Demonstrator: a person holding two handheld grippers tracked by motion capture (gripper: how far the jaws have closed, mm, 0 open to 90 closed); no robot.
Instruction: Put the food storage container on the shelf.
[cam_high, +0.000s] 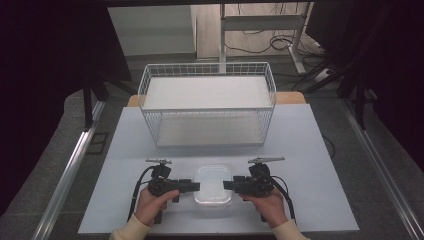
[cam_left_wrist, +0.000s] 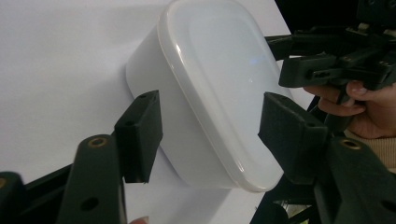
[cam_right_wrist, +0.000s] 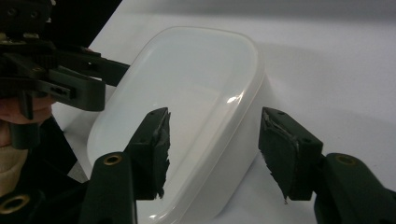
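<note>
On the near part of the table (cam_high: 320, 150), seen from above, a lidded plastic box (cam_high: 213, 185) lies between the left gripper (cam_high: 192, 186) and right gripper (cam_high: 227, 185), with a wire basket (cam_high: 207, 102) beyond. In the left gripper view the fingers (cam_left_wrist: 140, 135) gape wide, holding nothing, straddling the box's end. The right gripper view matches — fingers (cam_right_wrist: 152, 151) spread, empty. Likely a two-sided lift: close both evenly on the rim, level, so the smooth plastic doesn't slip.
</note>
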